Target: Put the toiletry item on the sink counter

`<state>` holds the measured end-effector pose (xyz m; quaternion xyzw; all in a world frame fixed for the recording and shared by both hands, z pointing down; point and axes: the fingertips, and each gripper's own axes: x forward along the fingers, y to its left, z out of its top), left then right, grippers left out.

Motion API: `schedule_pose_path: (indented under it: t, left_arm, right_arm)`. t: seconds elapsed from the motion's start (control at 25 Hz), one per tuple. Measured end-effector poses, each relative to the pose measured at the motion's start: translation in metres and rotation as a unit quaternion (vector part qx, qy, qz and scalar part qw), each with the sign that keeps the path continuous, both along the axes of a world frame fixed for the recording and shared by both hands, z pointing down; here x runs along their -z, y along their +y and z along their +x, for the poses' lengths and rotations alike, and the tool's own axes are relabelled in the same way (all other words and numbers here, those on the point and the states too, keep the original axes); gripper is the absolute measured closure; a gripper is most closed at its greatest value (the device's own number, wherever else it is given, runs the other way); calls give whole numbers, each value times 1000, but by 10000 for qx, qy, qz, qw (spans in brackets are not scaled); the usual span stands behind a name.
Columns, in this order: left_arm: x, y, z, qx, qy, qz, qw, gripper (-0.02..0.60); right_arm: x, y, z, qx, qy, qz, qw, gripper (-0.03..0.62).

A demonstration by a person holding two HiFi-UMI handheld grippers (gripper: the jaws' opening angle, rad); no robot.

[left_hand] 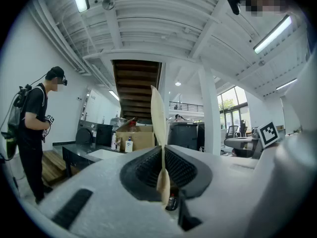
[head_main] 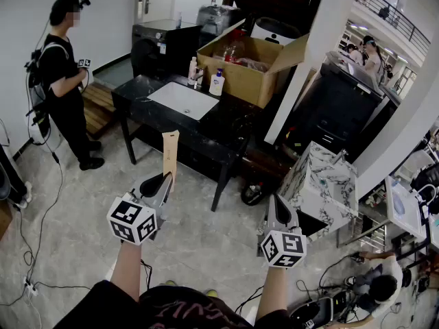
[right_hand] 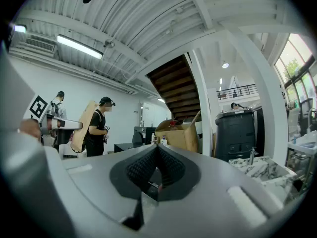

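Observation:
My left gripper [head_main: 164, 181] [left_hand: 162, 150] is shut on a thin, flat tan toiletry item [head_main: 169, 153] that stands upright out of the jaws. The left gripper view shows it edge-on as a narrow pale blade [left_hand: 158, 118]; from the right gripper view its broad tan face [right_hand: 84, 126] shows at the left. The dark sink counter [head_main: 137, 88] [left_hand: 81, 152] with a white basin [head_main: 182, 100] stands ahead across the floor, well apart from both grippers. My right gripper [head_main: 280, 210] [right_hand: 156, 150] is shut, holding nothing.
A white pump bottle [head_main: 217, 83] and a slimmer bottle [head_main: 193, 70] stand at the counter's back edge. An open cardboard box [head_main: 250, 67] sits on its right end. A person in black [head_main: 65, 81] stands left of the counter. A marble-patterned cabinet [head_main: 322, 184] is at right; cables lie on the floor.

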<state>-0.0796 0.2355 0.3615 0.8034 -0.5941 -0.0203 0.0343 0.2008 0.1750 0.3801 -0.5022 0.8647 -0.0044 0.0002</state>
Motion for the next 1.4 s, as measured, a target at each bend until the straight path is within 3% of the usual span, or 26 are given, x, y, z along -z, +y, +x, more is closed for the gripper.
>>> schedule_pose_path:
  t: [0.36, 0.56, 1.0, 1.4]
  left_arm:
    - [4, 7, -5, 44, 16, 32, 10000, 563]
    - [3, 10, -11, 57, 2, 41, 10000, 563]
    - [3, 11, -33, -129, 5, 117, 9998, 563]
    - [-7, 16, -67, -319, 98, 94, 9994, 563]
  right_arm:
    - [2, 3, -8, 64, 60, -23, 10000, 582]
    - [9, 10, -21, 216, 180, 222, 9994, 582]
    - [10, 17, -53, 267, 186, 223, 9992, 582]
    - [-8, 28, -76, -78, 106, -9, 9999, 582]
